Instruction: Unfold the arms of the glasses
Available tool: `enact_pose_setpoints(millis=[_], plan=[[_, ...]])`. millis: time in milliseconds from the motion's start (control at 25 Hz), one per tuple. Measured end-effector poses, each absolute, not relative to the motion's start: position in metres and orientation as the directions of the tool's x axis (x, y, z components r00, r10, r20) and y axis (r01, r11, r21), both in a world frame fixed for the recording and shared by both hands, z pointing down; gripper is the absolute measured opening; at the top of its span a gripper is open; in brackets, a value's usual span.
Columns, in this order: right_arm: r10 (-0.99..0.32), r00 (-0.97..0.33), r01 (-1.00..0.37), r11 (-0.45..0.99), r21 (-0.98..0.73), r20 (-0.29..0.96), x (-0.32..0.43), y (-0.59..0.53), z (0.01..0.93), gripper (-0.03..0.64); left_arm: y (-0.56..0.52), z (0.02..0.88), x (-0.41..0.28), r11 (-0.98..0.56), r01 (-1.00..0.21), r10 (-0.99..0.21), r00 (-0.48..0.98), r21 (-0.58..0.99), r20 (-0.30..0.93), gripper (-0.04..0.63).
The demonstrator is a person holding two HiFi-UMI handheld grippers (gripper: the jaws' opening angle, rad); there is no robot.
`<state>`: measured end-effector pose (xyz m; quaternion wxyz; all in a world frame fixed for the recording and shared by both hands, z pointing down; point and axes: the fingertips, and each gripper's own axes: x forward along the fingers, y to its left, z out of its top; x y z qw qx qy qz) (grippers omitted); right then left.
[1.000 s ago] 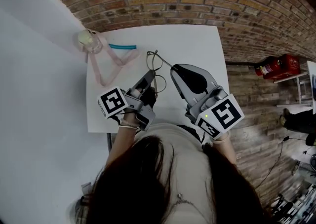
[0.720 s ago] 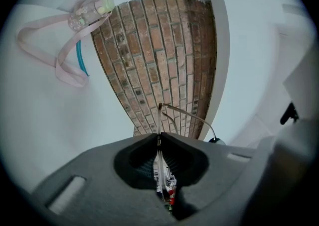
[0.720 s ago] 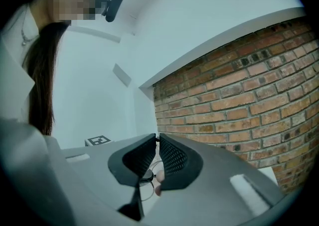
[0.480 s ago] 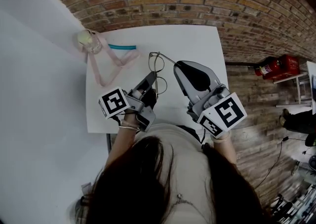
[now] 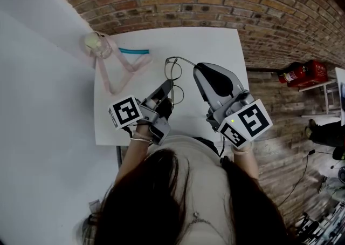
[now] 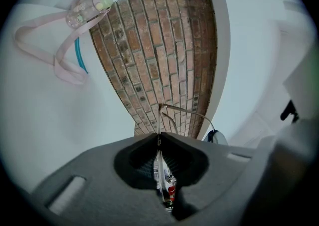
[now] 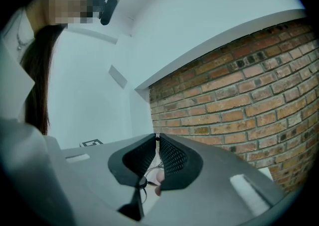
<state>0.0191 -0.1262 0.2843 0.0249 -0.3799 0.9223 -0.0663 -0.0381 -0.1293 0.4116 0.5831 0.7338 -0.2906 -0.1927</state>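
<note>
Wire-rimmed glasses (image 5: 172, 68) have drifted a touch right since a second ago, and my right gripper (image 5: 198, 68) slid right with them, pulling the arm further out. My left gripper (image 5: 169, 84) is clamped tight on the near lens. The right one's pinched shut on the arm's tip, all over the middle of the white table (image 5: 215, 44).

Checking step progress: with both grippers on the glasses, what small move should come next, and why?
Probably swing the right gripper a little outward to the right, away from the frame. The left gripper is shut on the glasses at a lens, and the temple arm pinched in the right gripper looks only partly opened.
</note>
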Motion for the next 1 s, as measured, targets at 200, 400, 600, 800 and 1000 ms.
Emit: enact_pose_setpoints(millis=[200,400,600,800,1000], plan=[[-0.71,-0.704,-0.702,0.697,-0.147,-0.005,0.022,-0.129,0.282,0.031,-0.129,0.402,-0.03,-0.158,-0.137,-0.642,0.767,0.978,0.004,0.025],[-0.717,-0.697,-0.708,0.69,-0.151,-0.009,0.024,-0.131,0.281,0.031,-0.128,0.408,-0.03,-0.156,-0.164,-0.634,0.773,0.974,0.029,0.025],[-0.724,-0.689,-0.714,0.682,-0.157,-0.011,0.027,-0.133,0.281,0.031,-0.126,0.409,-0.028,-0.159,-0.172,-0.622,0.782,0.972,0.036,0.025],[-0.73,-0.683,-0.72,0.676,-0.159,-0.013,0.03,-0.135,0.28,0.031,-0.125,0.407,-0.025,-0.161,-0.156,-0.614,0.789,0.975,0.025,0.025],[-0.736,-0.677,-0.724,0.67,-0.164,-0.014,0.032,-0.135,0.282,0.031,-0.123,0.416,-0.027,-0.158,-0.207,-0.604,0.794,0.966,0.072,0.025]])
